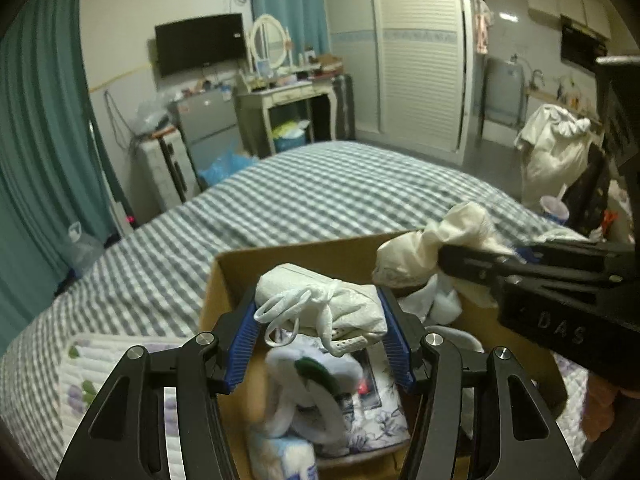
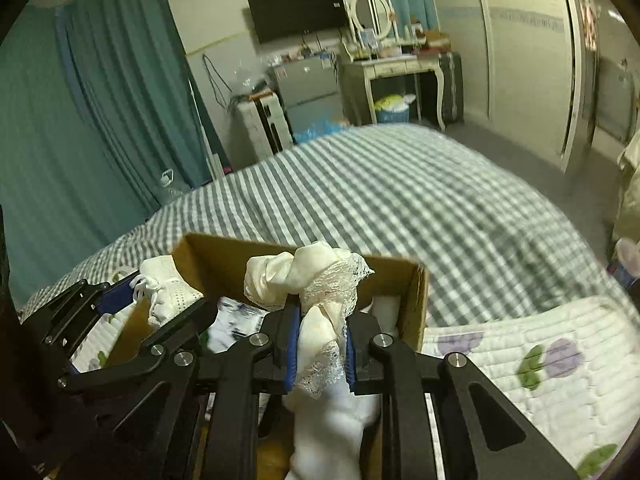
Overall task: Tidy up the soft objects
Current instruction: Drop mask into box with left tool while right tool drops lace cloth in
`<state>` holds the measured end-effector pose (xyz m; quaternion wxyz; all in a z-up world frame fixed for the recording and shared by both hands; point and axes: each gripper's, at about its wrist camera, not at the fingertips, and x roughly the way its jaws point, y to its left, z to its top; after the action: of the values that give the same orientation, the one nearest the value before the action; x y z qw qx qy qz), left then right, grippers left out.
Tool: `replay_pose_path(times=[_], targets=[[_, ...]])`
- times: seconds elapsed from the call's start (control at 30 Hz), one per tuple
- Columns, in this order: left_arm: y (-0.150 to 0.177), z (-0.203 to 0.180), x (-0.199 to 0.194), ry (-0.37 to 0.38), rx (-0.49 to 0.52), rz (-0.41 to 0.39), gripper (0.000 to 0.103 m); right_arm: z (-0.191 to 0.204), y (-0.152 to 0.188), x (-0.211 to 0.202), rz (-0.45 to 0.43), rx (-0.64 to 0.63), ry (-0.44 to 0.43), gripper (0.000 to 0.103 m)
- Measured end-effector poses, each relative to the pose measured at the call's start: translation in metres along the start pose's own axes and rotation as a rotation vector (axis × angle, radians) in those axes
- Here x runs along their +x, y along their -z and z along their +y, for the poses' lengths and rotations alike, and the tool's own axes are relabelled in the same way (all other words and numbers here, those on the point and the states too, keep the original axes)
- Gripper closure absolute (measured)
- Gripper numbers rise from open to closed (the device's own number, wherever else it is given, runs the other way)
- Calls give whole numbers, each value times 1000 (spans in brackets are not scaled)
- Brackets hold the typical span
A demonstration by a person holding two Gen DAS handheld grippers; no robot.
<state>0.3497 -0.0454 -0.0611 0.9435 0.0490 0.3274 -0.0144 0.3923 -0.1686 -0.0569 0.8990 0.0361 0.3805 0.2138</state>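
Observation:
An open cardboard box (image 1: 224, 280) (image 2: 416, 300) stands on the bed with several soft items inside. My left gripper (image 1: 320, 332) is shut on a folded white cloth bundle with white ties (image 1: 320, 304), held over the box's middle. From the right wrist view the same bundle (image 2: 168, 288) and the left gripper (image 2: 160, 308) show at the left. My right gripper (image 2: 322, 344) is shut on a cream lace-trimmed cloth (image 2: 316, 280), held over the box. In the left wrist view that cream cloth (image 1: 424, 248) sticks out of the right gripper (image 1: 448, 262) above the box's right side.
The box rests on a white quilted pad with purple flowers (image 2: 540, 360) (image 1: 100, 364) over the grey checked bedspread (image 1: 320, 192). Inside lie white cloths (image 1: 432, 300), a floral fabric (image 1: 380, 412) and a pale blue pack (image 1: 284, 456). A dressing table (image 1: 280, 96) stands beyond the bed.

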Motion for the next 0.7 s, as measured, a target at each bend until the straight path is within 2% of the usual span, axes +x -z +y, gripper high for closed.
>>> replay_pose_path(times=[0.13,0.17,0.2,0.23,0.27,0.33,0.43,0.53,0.7], targets=[[3,-5,2,-11,16,14,47,-8,6,12,7,17,-9,82],[2,-5,2,-10,19,14,44,-9,7,14,11,23,-6,68],[2,-6,0,-1,18,10,44,-12,7,15,20,38,-15,47],[2,-7,-1,9,10,4,41,-14,8,15,18,50,-14,43],[-1,-6,1,3,6,14,30,-17,8,12,5,67,-4,43],[-5,-10,-4,-48,12,28,20,-17,6,3,0,67,16,43],[-13,-7,-24,-76,6,0,20,-17,1,-17,-22,58,47,43],[-23,-3,-56,-78,-25,-24,20,-11,-9,-55,-56,44,68,43],[-45,-3,-144,-105,-11,-148,20,18,-32,-140,-136,5,97,42]])
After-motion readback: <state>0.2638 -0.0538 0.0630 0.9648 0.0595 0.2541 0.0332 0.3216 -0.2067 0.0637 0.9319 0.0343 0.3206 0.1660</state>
